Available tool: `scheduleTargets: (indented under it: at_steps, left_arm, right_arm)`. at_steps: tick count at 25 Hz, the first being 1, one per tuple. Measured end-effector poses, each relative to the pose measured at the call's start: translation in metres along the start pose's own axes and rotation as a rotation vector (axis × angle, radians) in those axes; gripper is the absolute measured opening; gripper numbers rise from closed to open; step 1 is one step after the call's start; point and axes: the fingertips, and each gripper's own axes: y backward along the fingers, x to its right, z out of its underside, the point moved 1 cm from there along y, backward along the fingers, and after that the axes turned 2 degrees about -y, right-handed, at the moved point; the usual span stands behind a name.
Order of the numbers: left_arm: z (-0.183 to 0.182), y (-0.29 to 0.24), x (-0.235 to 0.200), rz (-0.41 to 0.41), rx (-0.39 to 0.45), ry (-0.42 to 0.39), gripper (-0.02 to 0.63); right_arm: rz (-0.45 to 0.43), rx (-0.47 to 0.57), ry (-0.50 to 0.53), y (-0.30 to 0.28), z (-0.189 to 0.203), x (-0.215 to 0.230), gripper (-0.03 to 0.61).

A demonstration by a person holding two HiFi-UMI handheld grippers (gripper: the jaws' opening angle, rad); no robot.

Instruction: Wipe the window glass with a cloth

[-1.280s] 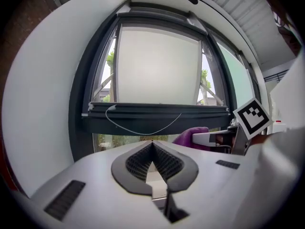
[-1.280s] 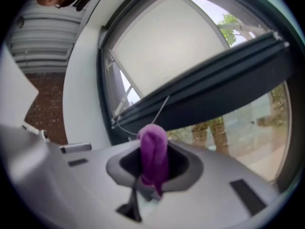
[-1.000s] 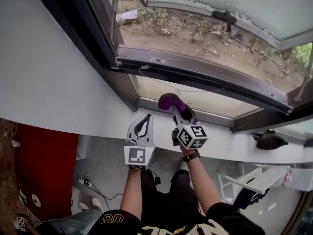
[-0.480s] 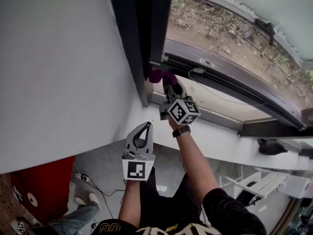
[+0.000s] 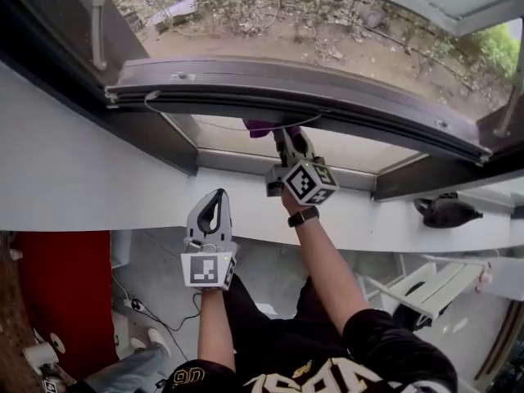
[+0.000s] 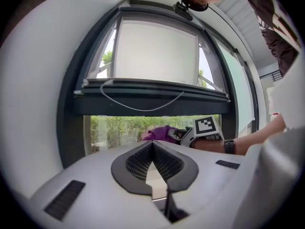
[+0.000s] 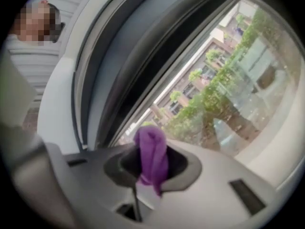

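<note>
At the lower window glass (image 5: 352, 149), under the open sash (image 5: 246, 84), we held a bunched purple cloth (image 5: 260, 126) pinched in our right gripper (image 5: 284, 135). Our left gripper (image 5: 216, 196) hung lower, jaws together, empty. We judged the small wad might slip free, or the hard jaw tips scrape the pane.

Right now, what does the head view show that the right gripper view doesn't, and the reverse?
Only the head view: the left gripper, tongs shut and empty, held back from the window; the wristwatch on the right arm; the white cord looping under the dark frame.

Only the right gripper view: the right gripper with its tongs pinching the purple cloth up close, and trees and buildings beyond.

Both: the cloth at the lower window glass, beside the dark frame.
</note>
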Motion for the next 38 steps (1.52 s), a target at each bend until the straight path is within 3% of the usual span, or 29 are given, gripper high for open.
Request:
scheduleTargets:
  at_steps: [2, 6, 8, 11, 14, 18, 21, 26, 30, 33, 38]
  left_arm:
    - [0.004, -0.025, 0.064, 0.05, 0.007, 0.017, 0.009]
    - [0.011, -0.073, 0.185, 0.186, 0.028, 0.056, 0.009]
    - [0.01, -0.093, 0.23, 0.245, 0.041, 0.058, 0.009]
    - [0.011, -0.109, 0.273, 0.3, 0.041, 0.099, 0.009]
    - [0.011, -0.107, 0.286, 0.34, 0.044, 0.16, 0.009]
    - [0.011, -0.085, 0.227, 0.298, 0.027, 0.148, 0.009]
    - [0.009, -0.058, 0.146, 0.237, 0.011, 0.133, 0.009]
    - [0.03, 0.002, -0.014, 0.064, -0.017, 0.134, 0.009]
    - [0.035, 0.032, -0.094, -0.024, -0.008, 0.18, 0.009]
    - [0.034, 0.048, -0.135, -0.081, -0.019, 0.177, 0.009]
    - [0.039, 0.049, -0.136, -0.061, -0.036, 0.16, 0.009]
  right_arm:
    - [0.076, 0.042, -0.012, 0.045, -0.049, 0.063, 0.084]
    - [0.191, 0.116, 0.104, 0.132, -0.147, 0.16, 0.084]
    - [0.277, 0.187, 0.115, 0.173, -0.192, 0.2, 0.083]
    - [0.393, 0.287, 0.092, 0.219, -0.237, 0.242, 0.084]
    - [0.354, 0.288, 0.104, 0.224, -0.242, 0.239, 0.083]
    - [0.229, 0.154, 0.152, 0.179, -0.176, 0.172, 0.084]
    - [0.102, 0.032, 0.112, 0.124, -0.089, 0.101, 0.084]
    - [-0.144, -0.181, 0.122, 0.0, 0.078, -0.045, 0.084]
    - [-0.213, -0.264, 0.111, -0.088, 0.173, -0.114, 0.084]
    - [-0.223, -0.258, 0.099, -0.136, 0.201, -0.146, 0.084]
    - [-0.172, -0.213, 0.063, -0.148, 0.181, -0.132, 0.084]
